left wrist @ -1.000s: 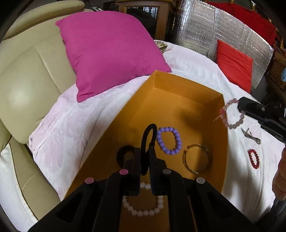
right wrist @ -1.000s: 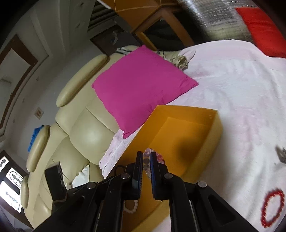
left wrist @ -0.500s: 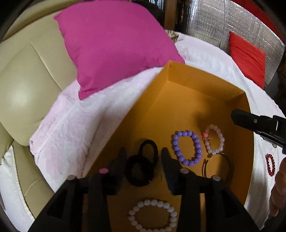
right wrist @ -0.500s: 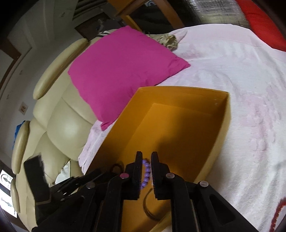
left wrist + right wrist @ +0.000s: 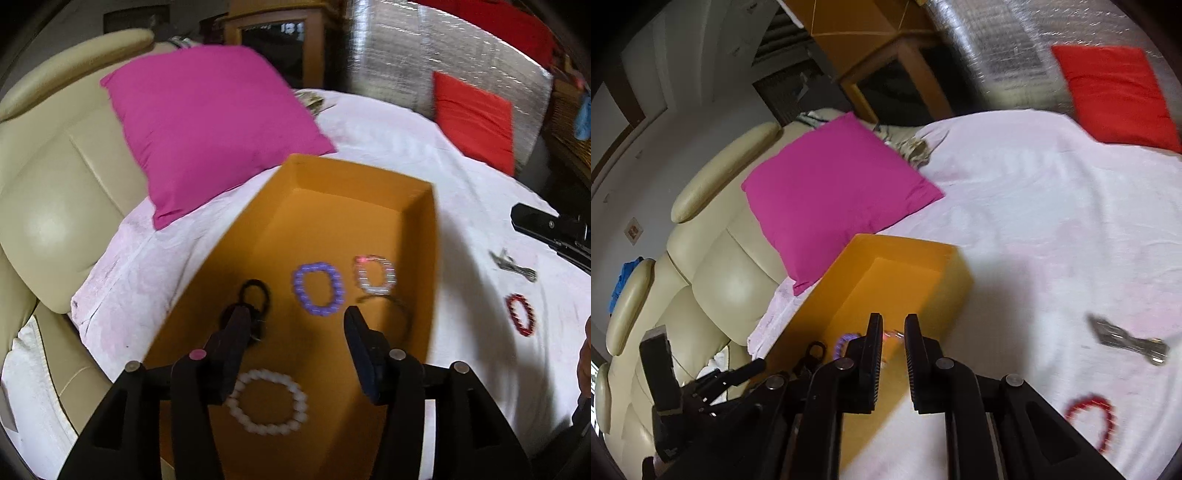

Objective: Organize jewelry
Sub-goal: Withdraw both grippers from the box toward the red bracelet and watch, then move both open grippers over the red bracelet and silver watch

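Bracelets now lie in the orange box [image 5: 430, 236].
Left gripper [image 5: 295, 325] has just opened, letting the black hair tie [image 5: 255, 291] drop inside; right gripper [image 5: 893, 332] opened a little, empty, its pink bracelet [image 5: 375, 275] beside the purple bracelet [image 5: 317, 288].

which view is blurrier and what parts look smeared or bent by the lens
Both are motion-smeared. Left wrist view: the purple bead bracelet and pale pink bead bracelet in the orange cardboard box are soft. Right wrist view: the red bead bracelet and silver foil panel streak. Fisheye bends the edges in both, with dark corners.
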`<state>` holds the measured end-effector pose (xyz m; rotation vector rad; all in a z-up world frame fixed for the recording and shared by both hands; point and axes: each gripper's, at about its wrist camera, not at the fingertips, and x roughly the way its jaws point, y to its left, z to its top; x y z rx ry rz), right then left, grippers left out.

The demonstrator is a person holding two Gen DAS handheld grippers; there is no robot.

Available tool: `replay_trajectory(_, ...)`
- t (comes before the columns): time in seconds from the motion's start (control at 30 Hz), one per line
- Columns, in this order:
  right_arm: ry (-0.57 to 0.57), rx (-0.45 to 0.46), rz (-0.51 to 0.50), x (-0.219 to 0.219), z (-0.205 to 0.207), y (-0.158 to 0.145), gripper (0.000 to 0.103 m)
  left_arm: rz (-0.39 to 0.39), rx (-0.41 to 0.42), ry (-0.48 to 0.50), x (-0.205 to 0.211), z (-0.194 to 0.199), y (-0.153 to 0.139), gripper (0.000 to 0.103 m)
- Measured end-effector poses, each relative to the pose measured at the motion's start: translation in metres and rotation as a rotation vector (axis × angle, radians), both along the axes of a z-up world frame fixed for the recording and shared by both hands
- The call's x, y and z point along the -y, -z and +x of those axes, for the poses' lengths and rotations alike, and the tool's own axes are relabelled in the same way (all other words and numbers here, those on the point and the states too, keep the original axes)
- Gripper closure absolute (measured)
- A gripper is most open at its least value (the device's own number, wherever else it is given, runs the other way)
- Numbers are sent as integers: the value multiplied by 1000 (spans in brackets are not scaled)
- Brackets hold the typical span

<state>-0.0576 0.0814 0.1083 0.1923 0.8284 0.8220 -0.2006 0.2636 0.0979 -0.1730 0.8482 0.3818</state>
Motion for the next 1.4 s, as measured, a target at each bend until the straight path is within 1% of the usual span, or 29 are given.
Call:
replay_trajectory(0.03,5,-2,-2,10,-3,-1,80,2,8,7,8,-1,-4,45)
replay_trajectory(0.07,12,-6,-4,22,-6,-1,68,4,15,12,14,-2,-7,42)
replay_trajectory(0.1,23,-10,-2,33,-9,-1,51,8,23,16,20,-3,-10,40)
replay_trajectory(0.13,37,-12,6,45,-13,0,44,13,28,22,27,-3,-13,40)
replay_trajectory(0.17,47,-13,14,54,-15,0,40,18,32,28,35,-4,-17,39)
replay_trajectory(0.3,77,-29,19,91,-26,2,40,50,44,51,62,-5,-29,39)
replay_trajectory(0.47,103,27,-22,115,-39,-5,40,78,51,82,90,-4,-41,39)
replay_trajectory(0.6,119,36,-55,133,-46,-3,40,112,48,119,116,-2,-47,39)
replay_trajectory(0.87,163,7,-87,173,-46,6,40,164,43,179,160,4,-57,39)
replay_trajectory(0.97,193,2,-107,187,-43,9,40,176,36,194,171,7,-57,39)
replay_trajectory(1.13,241,-34,-105,213,-37,13,40,202,17,228,193,15,-56,39)
replay_trajectory(1.4,292,-84,-124,241,-33,21,40,241,-4,285,225,26,-52,39)
